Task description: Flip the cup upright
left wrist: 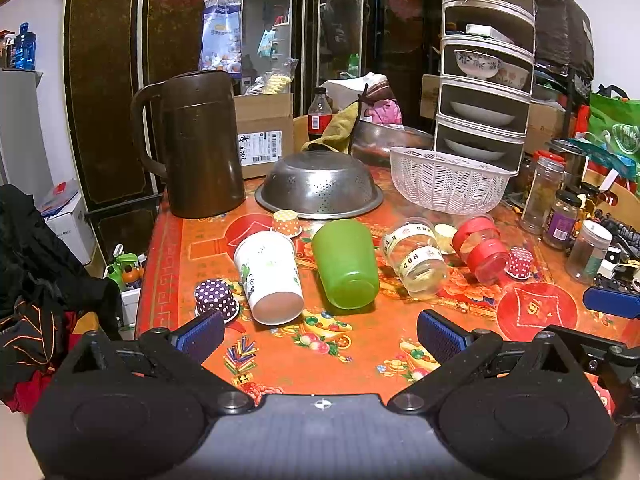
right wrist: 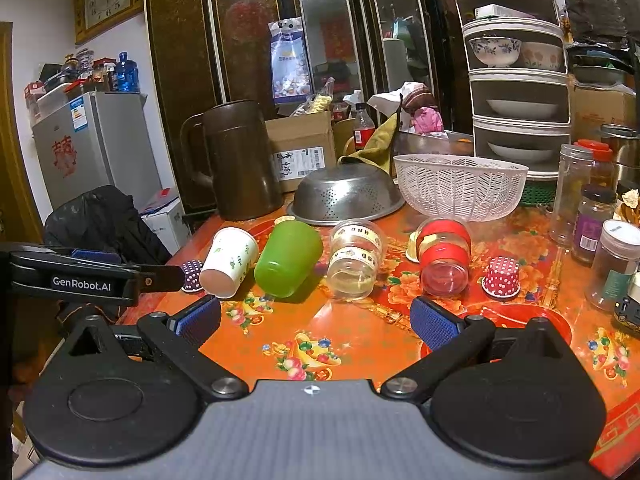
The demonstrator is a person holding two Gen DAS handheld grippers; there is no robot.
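Note:
Several cups lie on their sides in a row on the red patterned table (left wrist: 360, 360): a white paper cup (left wrist: 269, 276) (right wrist: 230, 261), a green plastic cup (left wrist: 346, 263) (right wrist: 288, 258), a clear cup with a yellow band (left wrist: 414, 256) (right wrist: 356, 258) and a clear cup with red bands (left wrist: 480, 249) (right wrist: 444, 256). Their bases point toward me. My left gripper (left wrist: 320, 336) is open and empty, just in front of the white and green cups. My right gripper (right wrist: 316, 320) is open and empty, in front of the green and yellow-banded cups.
Small dotted paper cups stand upside down: purple (left wrist: 216, 300), orange (left wrist: 286, 223), red (right wrist: 502, 276). Behind the row are a brown jug (left wrist: 196, 144), an upturned steel colander (left wrist: 320, 184) and a white basket (left wrist: 448, 180). Jars (right wrist: 592, 224) crowd the right edge.

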